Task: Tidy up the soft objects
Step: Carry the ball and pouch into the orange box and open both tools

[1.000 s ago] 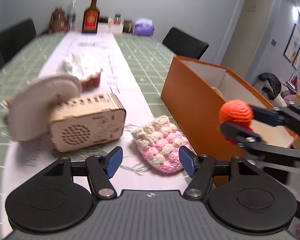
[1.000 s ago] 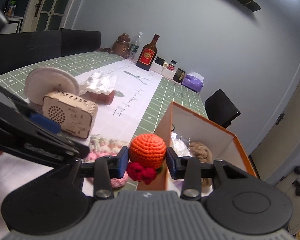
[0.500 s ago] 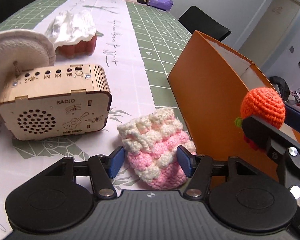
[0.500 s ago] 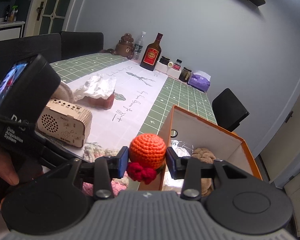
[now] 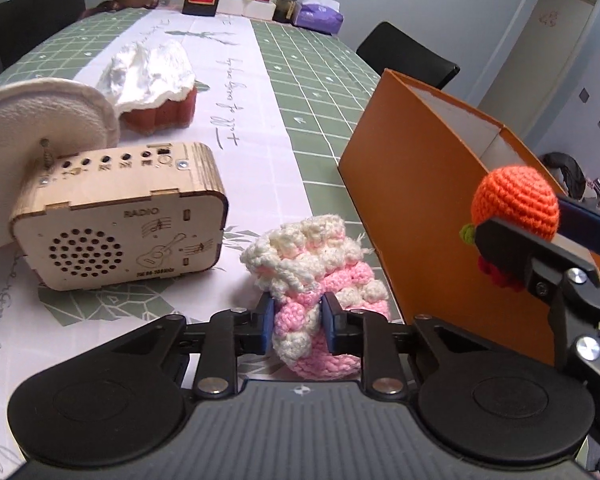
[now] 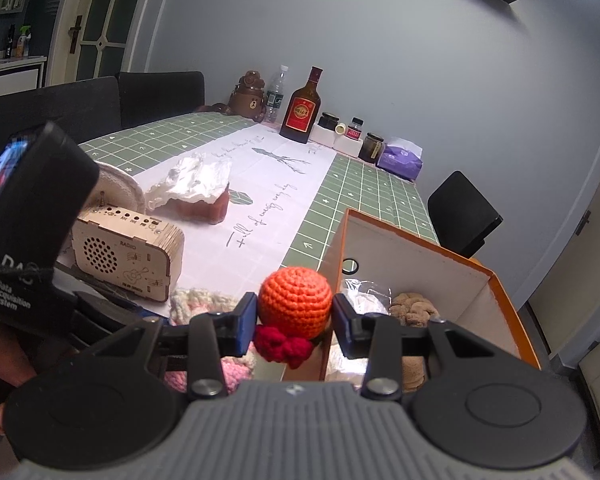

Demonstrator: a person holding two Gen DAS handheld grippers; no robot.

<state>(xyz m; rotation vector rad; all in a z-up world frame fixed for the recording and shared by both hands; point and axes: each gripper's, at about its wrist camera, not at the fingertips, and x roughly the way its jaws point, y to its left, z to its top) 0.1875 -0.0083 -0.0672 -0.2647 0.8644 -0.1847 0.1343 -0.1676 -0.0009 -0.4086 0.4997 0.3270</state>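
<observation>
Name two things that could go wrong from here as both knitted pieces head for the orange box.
1. The left gripper, jaws closing, pinches only a fold of the pink-and-cream knit; it may slip free when lifted.
2. The right gripper holds the orange ball beside the orange box wall; releasing now could drop it outside.

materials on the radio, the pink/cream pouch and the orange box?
Radio: looks like unfinished laser-cut plywood; layered edges, engraved lettering, drilled speaker holes.
Pink and cream pouch: crocheted yarn, matte; bobbly stitches bunch where the left gripper is closing on it.
Orange box: probably rigid cardboard, smooth matte orange outside, white inside; thin straight walls.
</observation>
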